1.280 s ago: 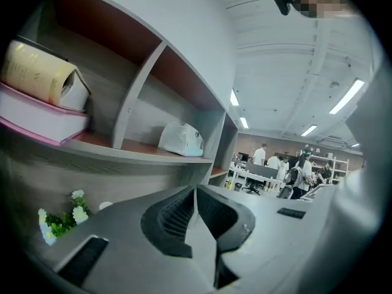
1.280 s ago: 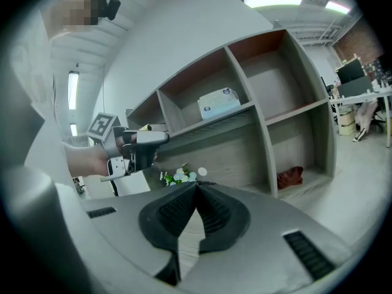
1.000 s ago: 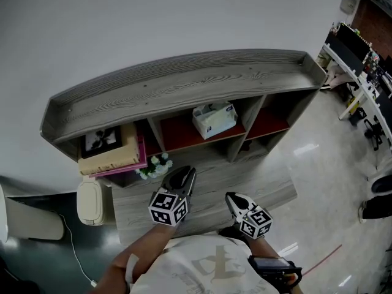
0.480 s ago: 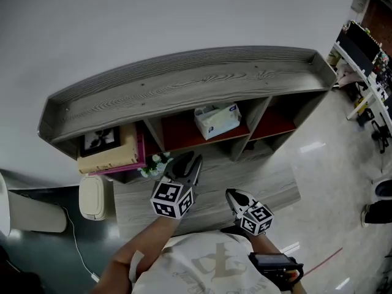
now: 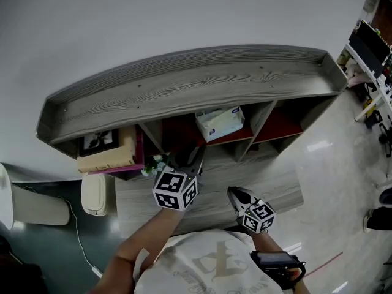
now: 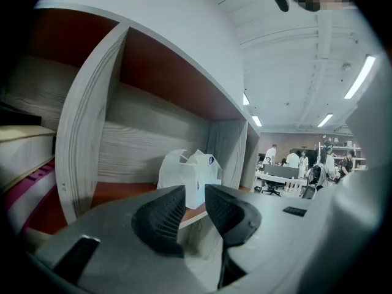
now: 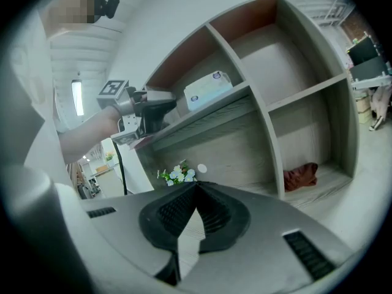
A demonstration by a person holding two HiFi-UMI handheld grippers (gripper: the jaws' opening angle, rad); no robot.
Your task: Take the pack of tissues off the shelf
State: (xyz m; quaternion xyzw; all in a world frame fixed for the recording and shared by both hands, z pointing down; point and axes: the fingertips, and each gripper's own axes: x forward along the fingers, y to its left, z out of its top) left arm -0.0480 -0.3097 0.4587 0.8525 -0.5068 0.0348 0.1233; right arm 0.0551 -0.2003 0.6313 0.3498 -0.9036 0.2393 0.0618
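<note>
The pack of tissues [image 5: 219,122], white with a blue mark, lies in the middle compartment of the grey wooden shelf [image 5: 196,78] on its red board. My left gripper [image 5: 188,159] is raised in front of that compartment, just below and left of the pack, its jaws open with nothing between them. In the left gripper view the pack [image 6: 187,176] stands straight ahead beyond the left gripper [image 6: 195,192], apart from it. My right gripper [image 5: 235,193] hangs lower, near the body, shut and empty. In the right gripper view the pack [image 7: 208,90] sits right of the left gripper [image 7: 150,112].
Books and a framed picture [image 5: 110,152] fill the left compartment. Small flowers [image 5: 156,164] stand on the lower board beside the left gripper. A red cloth [image 7: 300,176] lies in a lower right compartment. A white bin [image 5: 93,195] sits left of the shelf. People stand far off [image 6: 294,161].
My left gripper has moved forward and up toward the middle compartment, and its jaws have spread wider. The right gripper has stayed almost still.
</note>
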